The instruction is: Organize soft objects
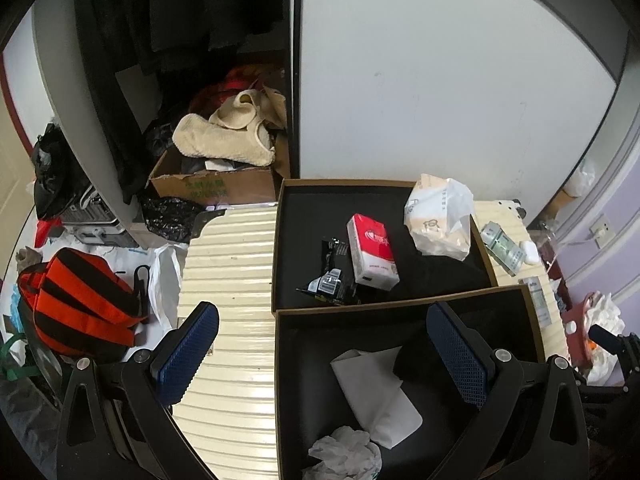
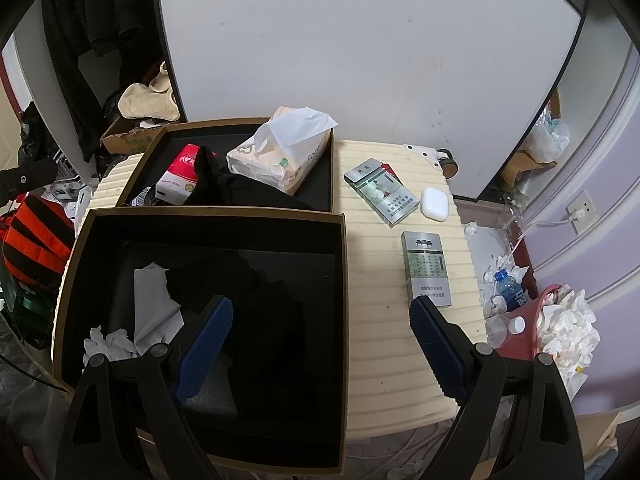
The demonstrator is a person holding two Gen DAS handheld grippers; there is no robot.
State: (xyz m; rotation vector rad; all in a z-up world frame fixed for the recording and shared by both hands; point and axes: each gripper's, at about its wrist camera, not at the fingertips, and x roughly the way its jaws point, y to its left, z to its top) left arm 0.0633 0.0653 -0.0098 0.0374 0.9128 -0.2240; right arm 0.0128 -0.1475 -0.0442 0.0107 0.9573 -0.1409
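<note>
Two black open boxes stand on a cream ribbed suitcase (image 1: pixel 228 280). The far box (image 1: pixel 288 240) holds a red tissue pack (image 1: pixel 372 252), a black snack packet (image 1: pixel 332 276), a soft tissue pack with a white sheet sticking out (image 2: pixel 280 152) and a black cloth (image 2: pixel 240 188). The near box (image 2: pixel 344 280) holds black cloth (image 2: pixel 256 292), a white flat tissue (image 1: pixel 376 392) and crumpled white paper (image 1: pixel 348 456). My left gripper (image 1: pixel 324 356) is open and empty over the near box's left wall. My right gripper (image 2: pixel 320 344) is open and empty over the near box's right wall.
On the suitcase right of the boxes lie two green-grey cigarette packs (image 2: pixel 426 268) (image 2: pixel 380 192) and a white earbud case (image 2: pixel 434 204). A cardboard box with cream fleece (image 1: pixel 224 140) stands behind. An orange-black bag (image 1: pixel 80 300) lies left. A red bin with tissues (image 2: pixel 560 332) stands right.
</note>
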